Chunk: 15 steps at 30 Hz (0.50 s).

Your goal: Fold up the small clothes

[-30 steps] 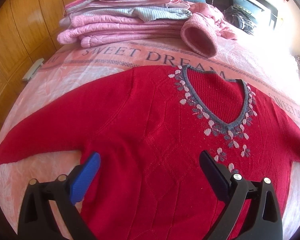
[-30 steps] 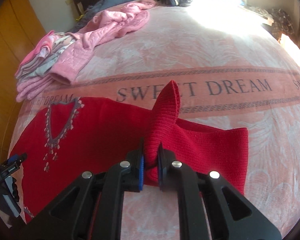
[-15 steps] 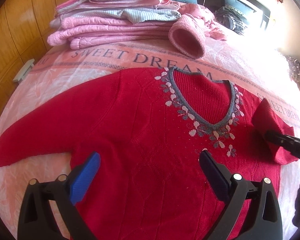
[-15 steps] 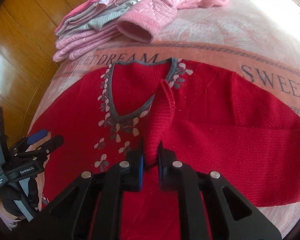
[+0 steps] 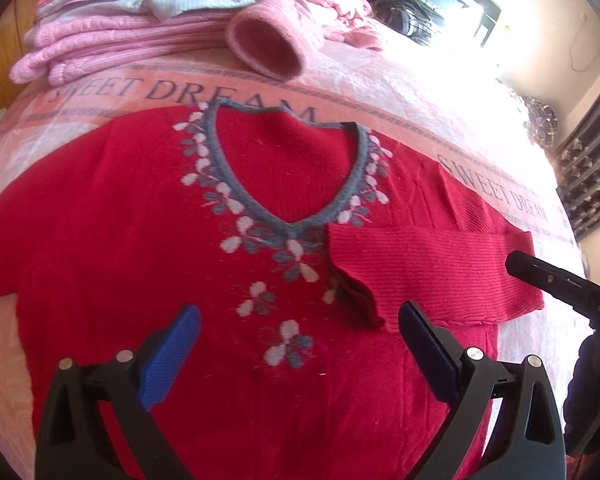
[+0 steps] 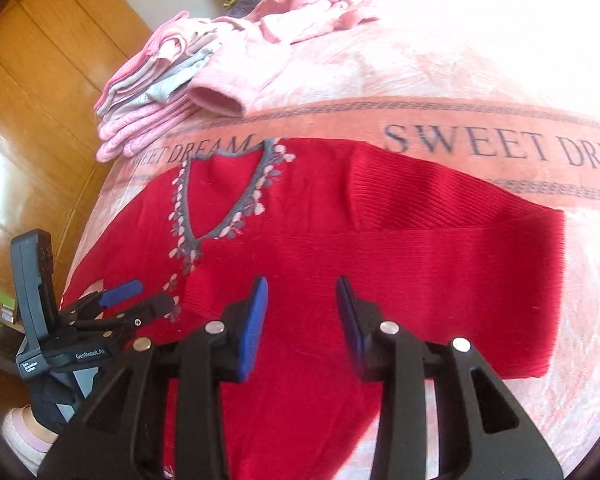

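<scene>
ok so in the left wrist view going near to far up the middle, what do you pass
left gripper → red sweater with its grey v-neck trim → "sweet dream" band of the bedspread → pink cuff opening → stack of folded pink and grey clothes

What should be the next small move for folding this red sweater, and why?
Probably the left gripper should go to the other sleeve and close on it. The right sleeve already lies folded across the red sweater, and the right gripper is open above it, holding nothing. The left sleeve lies spread out on the bed cover, and the left gripper is open too.
</scene>
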{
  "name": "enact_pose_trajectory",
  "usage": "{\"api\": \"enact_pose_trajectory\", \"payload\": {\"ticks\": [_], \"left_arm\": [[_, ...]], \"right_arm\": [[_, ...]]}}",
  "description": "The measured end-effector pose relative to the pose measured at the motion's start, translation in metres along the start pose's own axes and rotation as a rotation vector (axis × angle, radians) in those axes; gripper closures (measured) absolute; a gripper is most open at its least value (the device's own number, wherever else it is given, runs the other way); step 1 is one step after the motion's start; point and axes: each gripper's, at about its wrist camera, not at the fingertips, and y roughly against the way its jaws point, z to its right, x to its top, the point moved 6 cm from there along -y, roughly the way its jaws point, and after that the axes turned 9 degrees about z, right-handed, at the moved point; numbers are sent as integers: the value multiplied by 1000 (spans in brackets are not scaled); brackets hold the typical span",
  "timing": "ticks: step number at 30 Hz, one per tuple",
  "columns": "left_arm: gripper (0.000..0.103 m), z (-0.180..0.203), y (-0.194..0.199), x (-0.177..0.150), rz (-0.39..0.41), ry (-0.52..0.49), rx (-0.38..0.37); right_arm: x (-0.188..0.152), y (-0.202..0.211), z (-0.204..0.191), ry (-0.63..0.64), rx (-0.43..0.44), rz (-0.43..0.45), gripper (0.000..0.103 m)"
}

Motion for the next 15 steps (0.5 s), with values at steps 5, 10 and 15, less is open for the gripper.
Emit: {"api": "enact_pose_trajectory", "payload": {"ticks": [5, 10, 15], "left_arm": [[14, 24, -25, -6, -39, 30, -10], [47, 38, -34, -2, -9, 10, 35], [100, 34, -31, 2, 38, 31, 38]], "right_arm": [[-11, 16, 41, -37, -26, 0, 67], [-19, 23, 62, -54, -41, -1, 67], [-22, 32, 76, -67, -58, 9, 67]]}}
